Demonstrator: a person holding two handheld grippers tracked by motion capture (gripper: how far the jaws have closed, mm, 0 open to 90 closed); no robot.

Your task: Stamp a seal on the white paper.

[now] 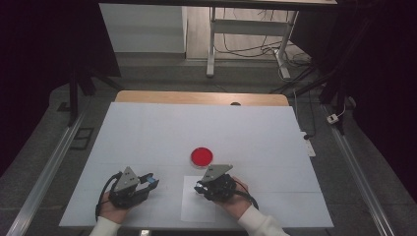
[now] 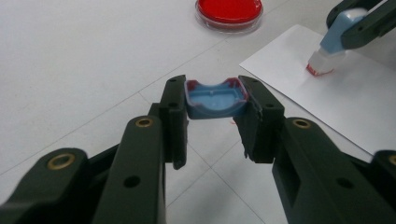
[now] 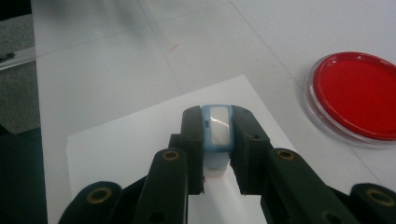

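**benchrat:** So what's going on here? The right gripper (image 1: 200,187) is clamped on a little blue stamp (image 3: 217,128), and the left gripper view shows the stamp's red-inked face (image 2: 319,70) pressed down onto the white sheet of paper (image 1: 193,209). The stamp stands roughly upright, long axis pointing down into the sheet, with the jaws pinching its two flat sides.

**inkwell_77:** Yep, and the left gripper (image 1: 152,182) is clenched on the cap (image 2: 215,98), a blue tray-shaped piece with red ink smeared along its rim. Its hollow side faces back toward the camera. It hangs over the bare white table (image 1: 147,132), off to the left of the paper.

**benchrat:** What's the red dish?

**inkwell_77:** Ink pad, I'd guess: a round clear dish of red (image 1: 201,156), just beyond the paper's far edge. The right hand is clearly the closer one to it.

**benchrat:** So the relation that matters is cap to stamp?

**inkwell_77:** I think so. The cap sits left of the stamp with a stretch of table between them. If capping comes next, the inked face has to lift off the paper and turn toward the cap's open side, so the two long axes need to line up first. I can't see any print on the paper under the stamp yet.
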